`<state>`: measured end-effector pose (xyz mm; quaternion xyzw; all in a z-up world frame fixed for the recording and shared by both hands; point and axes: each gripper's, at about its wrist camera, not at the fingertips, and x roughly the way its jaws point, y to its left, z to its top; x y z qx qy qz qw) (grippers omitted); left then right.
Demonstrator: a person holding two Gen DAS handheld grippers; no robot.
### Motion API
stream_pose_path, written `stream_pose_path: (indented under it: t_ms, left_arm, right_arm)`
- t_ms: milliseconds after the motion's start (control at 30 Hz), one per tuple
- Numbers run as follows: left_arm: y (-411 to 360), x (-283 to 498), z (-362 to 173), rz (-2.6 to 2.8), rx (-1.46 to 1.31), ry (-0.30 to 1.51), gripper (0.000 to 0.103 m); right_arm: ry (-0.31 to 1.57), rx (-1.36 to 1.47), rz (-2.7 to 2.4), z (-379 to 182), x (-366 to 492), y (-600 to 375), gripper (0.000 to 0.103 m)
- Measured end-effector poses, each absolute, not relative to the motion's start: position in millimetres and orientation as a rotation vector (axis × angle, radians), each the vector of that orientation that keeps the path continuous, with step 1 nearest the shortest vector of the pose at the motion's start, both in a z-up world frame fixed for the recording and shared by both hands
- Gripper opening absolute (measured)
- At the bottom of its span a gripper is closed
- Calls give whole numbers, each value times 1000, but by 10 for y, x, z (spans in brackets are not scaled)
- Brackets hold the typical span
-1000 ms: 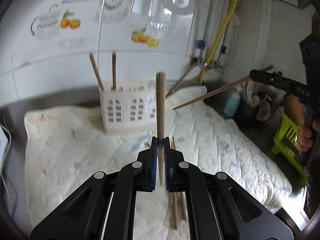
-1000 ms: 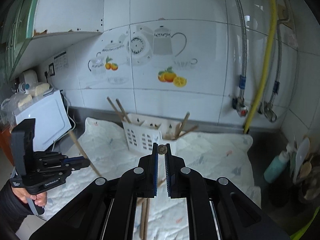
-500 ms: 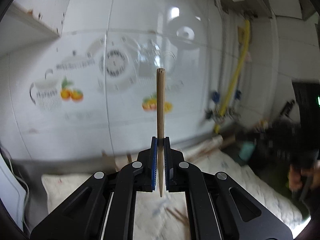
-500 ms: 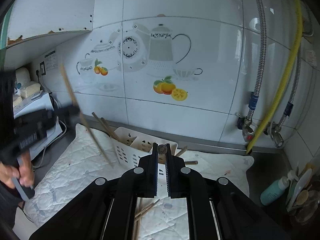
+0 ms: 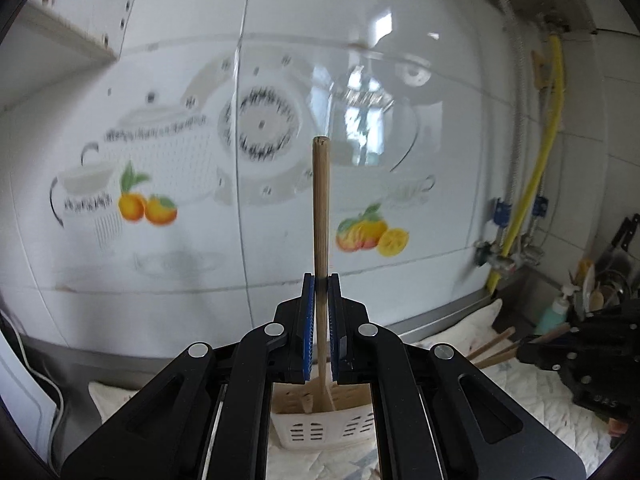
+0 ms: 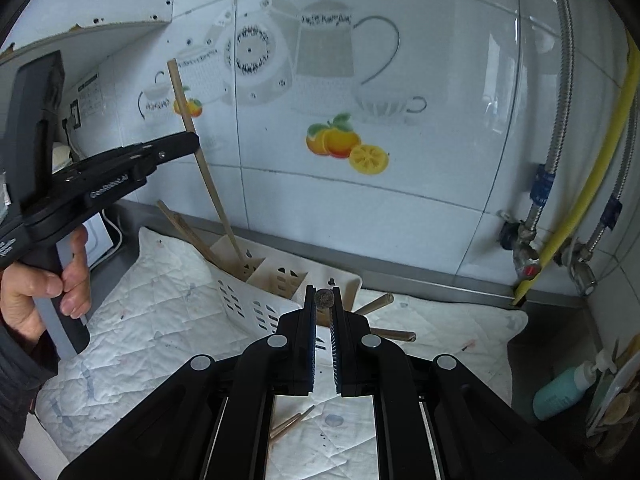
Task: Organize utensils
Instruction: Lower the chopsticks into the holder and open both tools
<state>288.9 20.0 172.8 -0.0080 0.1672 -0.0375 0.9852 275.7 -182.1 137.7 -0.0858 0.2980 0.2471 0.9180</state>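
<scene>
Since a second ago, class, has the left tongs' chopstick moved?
Yes. The chopstick in the left tongs rose and its lower end now dips into the white caddy.

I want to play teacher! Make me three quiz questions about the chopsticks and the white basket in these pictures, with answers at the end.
1. True or false: the left claw is shut on a chopstick.
2. Where does that chopstick's lower end sit? A) in the white basket B) on the cloth C) in the green bottle
3. Fill in: the pipe on the wall is ____.

Key: 1 true. 2 A. 3 yellow.
</scene>
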Motion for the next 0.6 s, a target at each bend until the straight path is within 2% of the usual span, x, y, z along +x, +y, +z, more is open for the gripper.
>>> stream_pose_path:
  t_ms: [433, 567, 600]
  left_arm:
    - [248, 2992, 1536, -72, -18, 392, 9]
    - [213, 2864, 1622, -81, -21, 367, 18]
    - [208, 2809, 1644, -83, -20, 362, 21]
  right_arm:
    - [649, -179, 471, 1262, 2938, -1800, 7]
    - [634, -168, 464, 1310, 2889, -1855, 11]
    - [626, -169, 461, 1329, 2852, -1874, 15]
